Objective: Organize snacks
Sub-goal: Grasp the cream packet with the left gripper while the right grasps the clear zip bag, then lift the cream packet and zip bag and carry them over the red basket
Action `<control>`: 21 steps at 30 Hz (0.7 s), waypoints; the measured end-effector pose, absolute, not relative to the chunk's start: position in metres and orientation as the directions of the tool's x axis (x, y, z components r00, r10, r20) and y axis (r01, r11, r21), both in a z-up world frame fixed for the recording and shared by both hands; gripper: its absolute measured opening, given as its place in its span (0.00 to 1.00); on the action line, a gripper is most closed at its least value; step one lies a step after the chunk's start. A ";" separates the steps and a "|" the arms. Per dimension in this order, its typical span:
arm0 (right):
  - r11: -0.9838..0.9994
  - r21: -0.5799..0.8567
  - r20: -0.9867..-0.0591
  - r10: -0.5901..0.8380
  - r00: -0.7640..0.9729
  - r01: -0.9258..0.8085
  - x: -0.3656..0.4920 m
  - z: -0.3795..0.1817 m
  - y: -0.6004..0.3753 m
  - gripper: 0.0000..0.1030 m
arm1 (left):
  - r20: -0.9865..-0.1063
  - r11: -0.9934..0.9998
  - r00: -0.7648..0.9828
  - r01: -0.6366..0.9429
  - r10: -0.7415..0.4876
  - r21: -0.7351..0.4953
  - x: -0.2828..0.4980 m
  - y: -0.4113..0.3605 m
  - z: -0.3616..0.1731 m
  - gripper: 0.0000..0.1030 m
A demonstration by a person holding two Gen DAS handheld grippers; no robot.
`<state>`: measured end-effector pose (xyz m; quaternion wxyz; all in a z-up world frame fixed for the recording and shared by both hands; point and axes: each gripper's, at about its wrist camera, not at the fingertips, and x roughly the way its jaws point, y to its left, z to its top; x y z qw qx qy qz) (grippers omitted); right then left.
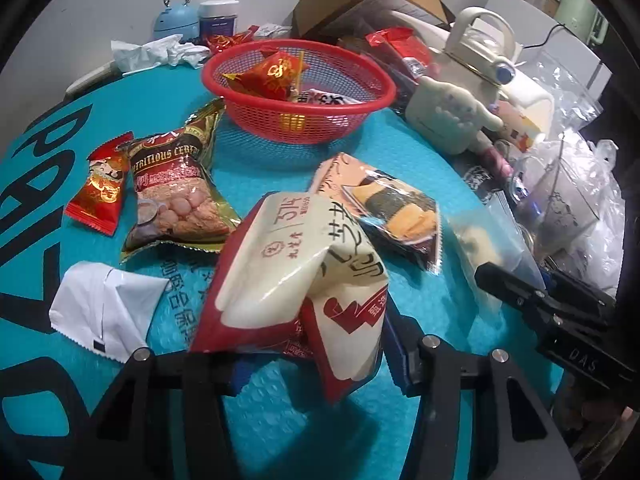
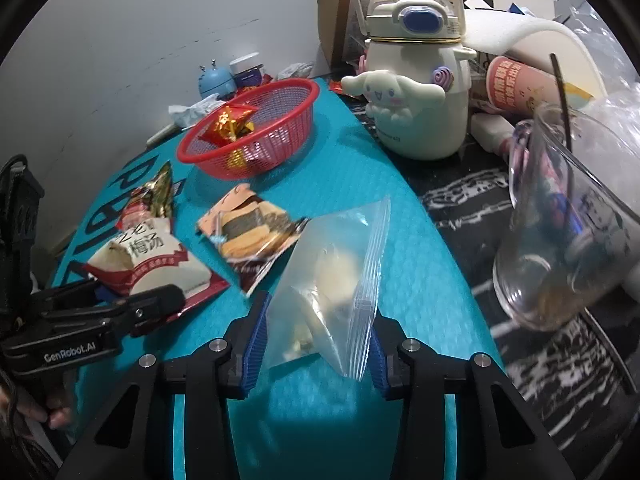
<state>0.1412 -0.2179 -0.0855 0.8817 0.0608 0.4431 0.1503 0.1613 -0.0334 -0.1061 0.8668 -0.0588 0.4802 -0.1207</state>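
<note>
A red mesh basket holding a red-and-gold snack pack stands at the back of the teal mat; it also shows in the right wrist view. My left gripper is shut on a white-and-red snack pouch, lifted a little off the mat; the pouch shows at the left of the right wrist view. My right gripper is open around a clear zip bag lying on the mat, its pads beside the bag. A biscuit pack lies between pouch and basket.
A cereal pack, a small red pack and a white wrapper lie on the left of the teal mat. A cream character bottle, a glass jug, boxes and plastic bags crowd the right.
</note>
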 end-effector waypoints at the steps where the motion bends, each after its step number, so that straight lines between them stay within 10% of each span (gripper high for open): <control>1: 0.945 0.249 -0.762 0.326 0.560 -0.212 0.137 -0.084 -0.219 0.41 | -0.818 0.964 0.510 0.160 -0.267 -0.215 0.159 -0.035 -0.105 0.50; 21: 0.923 0.296 -0.789 0.382 0.481 -0.247 0.077 -0.084 -0.223 0.41 | -0.848 0.936 0.414 0.257 -0.332 -0.241 0.096 -0.052 -0.104 0.50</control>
